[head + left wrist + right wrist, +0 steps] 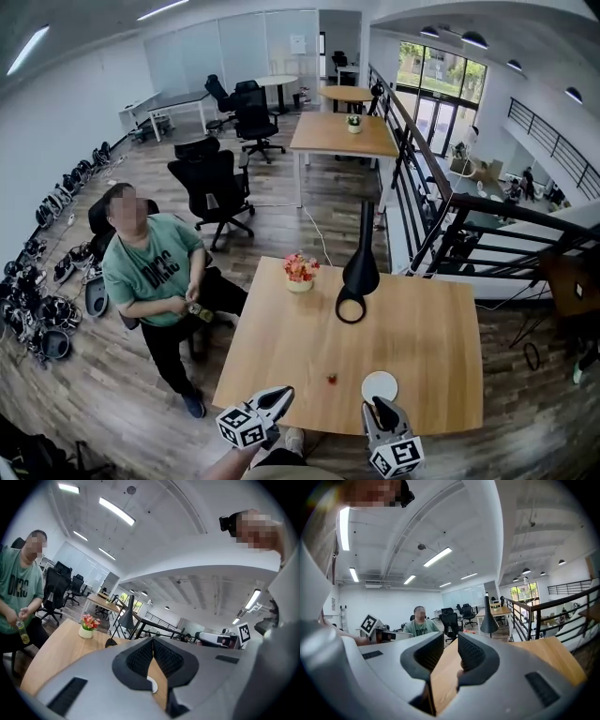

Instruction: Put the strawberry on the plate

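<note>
While you stand at the near edge of the wooden table [281, 347], the strawberry [331, 379] lies on the bare tabletop. It is just left of the white plate [380, 385], not touching it, and both sit close to your side of the table.

Your left gripper [284, 394] is held low at that near edge, left of the strawberry. Its jaws meet at the tips with nothing between them. Your right gripper [380, 405] is just on your side of the plate. Its jaws stand a narrow gap apart, and only the wood of the table shows through.

Toward the far end stand a small white pot of red and pink flowers [300, 272] and a black lamp [361, 267] with a cone shade, whose ring-shaped foot rests on the wood. The two are near each other but apart.

Around you the room is an open office with a wood-plank floor [122, 375]. A person in a green T-shirt [150, 267] is beside the table's left edge, holding a small bottle [197, 309]. Behind them are black office chairs [214, 187], and further back more wooden tables [342, 134]. A black railing [422, 187] runs along the right side, with windows [441, 94] beyond it. Dark gear [37, 281] lines the white left wall, and you cannot tell what it is.
</note>
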Motion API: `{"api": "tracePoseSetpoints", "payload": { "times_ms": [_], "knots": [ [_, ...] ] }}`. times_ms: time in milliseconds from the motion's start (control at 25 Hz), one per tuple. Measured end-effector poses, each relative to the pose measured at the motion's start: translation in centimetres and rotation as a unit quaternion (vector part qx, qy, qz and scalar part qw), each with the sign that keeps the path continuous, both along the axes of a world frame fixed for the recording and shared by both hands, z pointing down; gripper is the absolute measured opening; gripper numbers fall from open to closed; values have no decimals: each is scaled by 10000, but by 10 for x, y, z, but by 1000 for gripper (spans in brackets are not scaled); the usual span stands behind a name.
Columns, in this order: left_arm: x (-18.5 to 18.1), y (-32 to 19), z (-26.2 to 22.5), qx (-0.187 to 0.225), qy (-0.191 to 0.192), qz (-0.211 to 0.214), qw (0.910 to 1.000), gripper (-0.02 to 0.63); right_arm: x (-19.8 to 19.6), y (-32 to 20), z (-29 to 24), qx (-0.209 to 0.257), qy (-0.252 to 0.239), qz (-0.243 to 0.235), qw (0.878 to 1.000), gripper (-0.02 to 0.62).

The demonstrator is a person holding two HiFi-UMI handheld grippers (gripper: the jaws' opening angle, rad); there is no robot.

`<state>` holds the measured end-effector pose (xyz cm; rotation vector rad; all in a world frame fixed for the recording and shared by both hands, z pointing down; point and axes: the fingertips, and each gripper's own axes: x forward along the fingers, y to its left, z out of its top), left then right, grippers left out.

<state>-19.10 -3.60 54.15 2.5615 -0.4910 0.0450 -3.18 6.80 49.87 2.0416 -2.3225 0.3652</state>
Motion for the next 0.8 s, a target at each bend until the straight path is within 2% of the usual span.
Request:
{"api": "tracePoseSetpoints", "payload": {
  "times_ms": [400,800],
  "knots": [
    [-4,-59,16,-53,124,131,9998,3,-5,-57,6,-41,183,126,9997,75],
    [0,-86,25,-123,78,240,9996,3,3,-87,9,-140,282,180,9993,75]
  ]
}}
